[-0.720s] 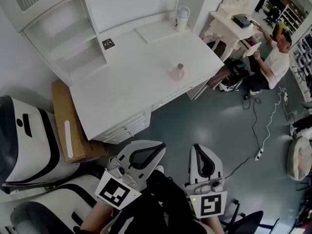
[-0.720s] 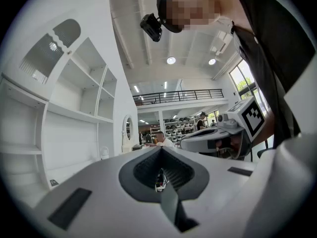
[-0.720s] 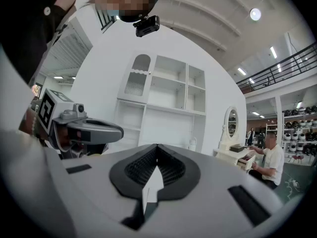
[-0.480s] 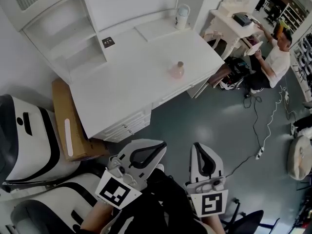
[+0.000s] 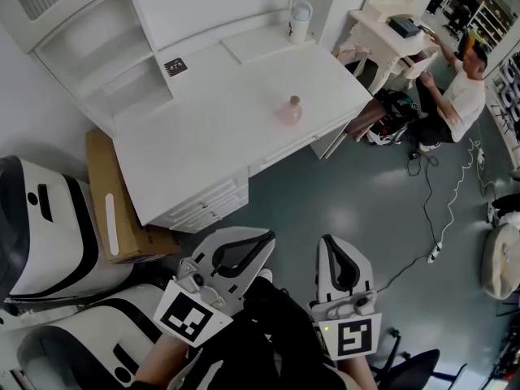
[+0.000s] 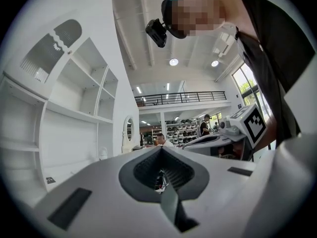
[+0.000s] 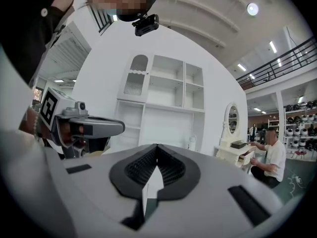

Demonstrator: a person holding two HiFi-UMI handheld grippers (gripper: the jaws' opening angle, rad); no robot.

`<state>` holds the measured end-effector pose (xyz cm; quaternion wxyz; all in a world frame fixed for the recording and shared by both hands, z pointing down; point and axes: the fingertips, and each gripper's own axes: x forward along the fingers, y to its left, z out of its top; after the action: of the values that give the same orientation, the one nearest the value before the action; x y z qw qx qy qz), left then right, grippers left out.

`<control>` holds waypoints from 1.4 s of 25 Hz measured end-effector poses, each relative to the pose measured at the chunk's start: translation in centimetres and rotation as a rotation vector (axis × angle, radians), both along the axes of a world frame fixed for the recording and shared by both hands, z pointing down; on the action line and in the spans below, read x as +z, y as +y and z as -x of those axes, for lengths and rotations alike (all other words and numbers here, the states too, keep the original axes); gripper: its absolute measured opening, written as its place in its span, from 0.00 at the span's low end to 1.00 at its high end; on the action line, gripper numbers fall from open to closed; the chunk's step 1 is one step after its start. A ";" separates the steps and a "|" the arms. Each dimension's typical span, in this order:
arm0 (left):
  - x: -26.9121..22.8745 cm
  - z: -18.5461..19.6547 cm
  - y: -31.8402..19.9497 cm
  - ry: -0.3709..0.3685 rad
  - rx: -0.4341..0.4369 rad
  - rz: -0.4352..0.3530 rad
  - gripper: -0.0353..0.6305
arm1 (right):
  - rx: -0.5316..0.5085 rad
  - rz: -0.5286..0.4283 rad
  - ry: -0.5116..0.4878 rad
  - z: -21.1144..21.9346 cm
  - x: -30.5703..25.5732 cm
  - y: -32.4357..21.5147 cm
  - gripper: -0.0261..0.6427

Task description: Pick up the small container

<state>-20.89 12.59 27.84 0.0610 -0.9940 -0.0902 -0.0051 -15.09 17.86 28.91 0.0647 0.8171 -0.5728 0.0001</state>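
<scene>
jaws on both grippers are pressed together with nothing between them. the left gripper (image 5: 244, 246) and the right gripper (image 5: 331, 246) are held side by side low in the head view, close to the person's body and over the grey floor (image 5: 349, 193). both point towards the white counter (image 5: 203, 128). each has a cube with a square marker at its rear, the left cube (image 5: 191, 315) and the right cube (image 5: 349, 340). in the left gripper view the closed tips (image 6: 159, 150) meet at the top of a dark ribbed hollow, and the right gripper shows off to one side. the right gripper view shows the same closed tips (image 7: 156, 148). the small container (image 5: 290, 110), a pinkish round bottle with a cap, stands upright on the counter towards its right front edge, well apart from both grippers and touched by neither. at the back of the counter stands a white bottle (image 5: 301, 21), and a small dark card (image 5: 175, 67) lies near the open shelves (image 5: 106, 63) at the left. a cardboard box (image 5: 106, 210) leans beside the counter's left end, next to a white and black seat (image 5: 41, 218). farther right, a seated person (image 5: 459, 96) is at a second white desk (image 5: 390, 35), and a cable (image 5: 439, 210) trails across the floor.
</scene>
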 end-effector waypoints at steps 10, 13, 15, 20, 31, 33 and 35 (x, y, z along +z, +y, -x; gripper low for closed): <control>0.0 -2.0 2.9 0.011 -0.004 -0.017 0.05 | -0.009 -0.022 0.019 -2.1 -0.1 3.1 0.04; -0.6 -2.4 3.7 0.027 -0.007 -0.015 0.05 | -0.011 -0.029 0.031 -2.5 -0.7 3.9 0.04; -0.9 -2.6 4.0 0.038 -0.007 -0.024 0.05 | -0.012 -0.036 0.041 -2.7 -1.0 4.3 0.04; -0.9 -2.9 4.6 0.044 -0.003 -0.031 0.05 | 0.001 -0.053 0.049 -3.0 -1.1 4.9 0.04; -0.9 -4.3 4.9 0.061 0.034 -0.052 0.05 | 0.042 -0.035 0.064 -4.1 -0.5 5.6 0.04; -0.8 -4.8 4.8 0.060 0.037 -0.047 0.05 | 0.045 -0.032 0.061 -4.6 -0.2 5.5 0.04; -0.6 -5.3 4.4 0.055 0.040 -0.046 0.05 | 0.042 -0.032 0.057 -4.9 -0.1 5.1 0.04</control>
<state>-15.55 17.02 27.23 0.0862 -0.9902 -0.1082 0.0215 -10.17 22.99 28.79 0.0680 0.8297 -0.5532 -0.0311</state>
